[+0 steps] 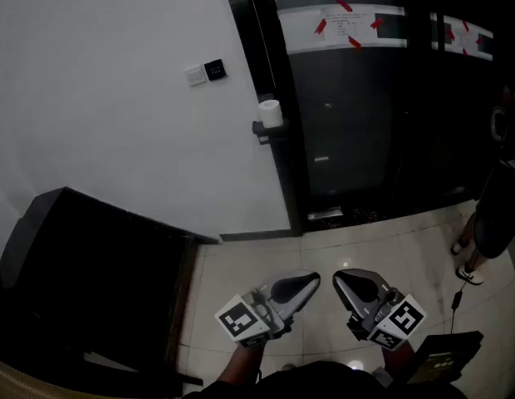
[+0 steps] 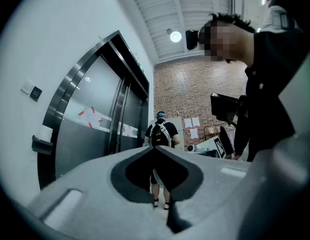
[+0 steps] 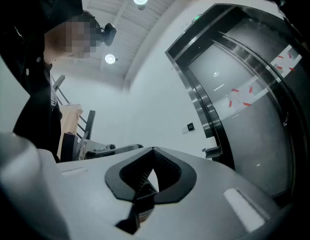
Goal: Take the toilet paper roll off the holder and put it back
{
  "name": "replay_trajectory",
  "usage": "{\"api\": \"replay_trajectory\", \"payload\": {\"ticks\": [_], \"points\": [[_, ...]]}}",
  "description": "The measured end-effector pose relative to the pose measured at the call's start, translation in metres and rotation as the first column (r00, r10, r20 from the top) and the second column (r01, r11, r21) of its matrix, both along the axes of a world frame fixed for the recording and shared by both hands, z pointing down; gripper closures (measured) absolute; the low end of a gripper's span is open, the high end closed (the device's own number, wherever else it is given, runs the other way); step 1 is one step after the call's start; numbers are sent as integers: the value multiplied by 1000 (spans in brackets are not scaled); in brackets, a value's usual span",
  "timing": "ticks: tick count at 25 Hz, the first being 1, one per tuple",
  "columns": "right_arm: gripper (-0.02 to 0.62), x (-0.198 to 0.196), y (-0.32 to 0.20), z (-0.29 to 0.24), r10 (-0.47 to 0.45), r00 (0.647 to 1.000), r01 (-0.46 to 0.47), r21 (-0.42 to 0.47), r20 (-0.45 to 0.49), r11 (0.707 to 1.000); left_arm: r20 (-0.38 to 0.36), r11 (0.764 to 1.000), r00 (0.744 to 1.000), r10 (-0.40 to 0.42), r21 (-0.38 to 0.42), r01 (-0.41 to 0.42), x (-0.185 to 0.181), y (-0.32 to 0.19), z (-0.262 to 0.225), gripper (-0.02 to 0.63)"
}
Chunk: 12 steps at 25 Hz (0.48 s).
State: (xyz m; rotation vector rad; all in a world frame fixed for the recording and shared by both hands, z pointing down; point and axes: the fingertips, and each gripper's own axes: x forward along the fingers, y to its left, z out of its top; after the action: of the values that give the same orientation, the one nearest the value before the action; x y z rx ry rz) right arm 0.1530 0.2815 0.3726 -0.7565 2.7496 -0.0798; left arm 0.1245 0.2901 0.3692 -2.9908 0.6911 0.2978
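Note:
A white toilet paper roll (image 1: 271, 112) stands upright on a small dark holder (image 1: 263, 130) fixed at the edge of the white wall, beside the lift door. Both grippers are held low and far back from it, side by side over the tiled floor, pointing toward it. My left gripper (image 1: 314, 280) is shut with nothing between its tips, and so is my right gripper (image 1: 339, 278). In the left gripper view the roll (image 2: 45, 132) and holder (image 2: 39, 145) sit far off at the left, beyond the closed left gripper (image 2: 155, 148). The right gripper (image 3: 154, 150) view shows the holder (image 3: 213, 152) small at the right.
Dark lift doors (image 1: 357, 115) with red-taped paper fill the back right. Wall switches (image 1: 206, 71) sit left of the roll. A black cabinet (image 1: 91, 273) stands at the left. One person (image 1: 490, 223) stands at the right edge; another with a backpack (image 2: 160, 134) is farther off.

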Motion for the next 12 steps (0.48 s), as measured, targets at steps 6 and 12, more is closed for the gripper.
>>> {"api": "replay_trajectory", "payload": {"ticks": [6, 12], "points": [[594, 15, -9, 2, -30, 999, 30, 5, 15, 1000, 28, 999, 999, -38, 8, 38, 14, -9, -1, 611], [594, 14, -17, 6, -74, 997, 74, 4, 19, 997, 39, 996, 996, -82, 21, 82, 13, -17, -3, 611]]}}
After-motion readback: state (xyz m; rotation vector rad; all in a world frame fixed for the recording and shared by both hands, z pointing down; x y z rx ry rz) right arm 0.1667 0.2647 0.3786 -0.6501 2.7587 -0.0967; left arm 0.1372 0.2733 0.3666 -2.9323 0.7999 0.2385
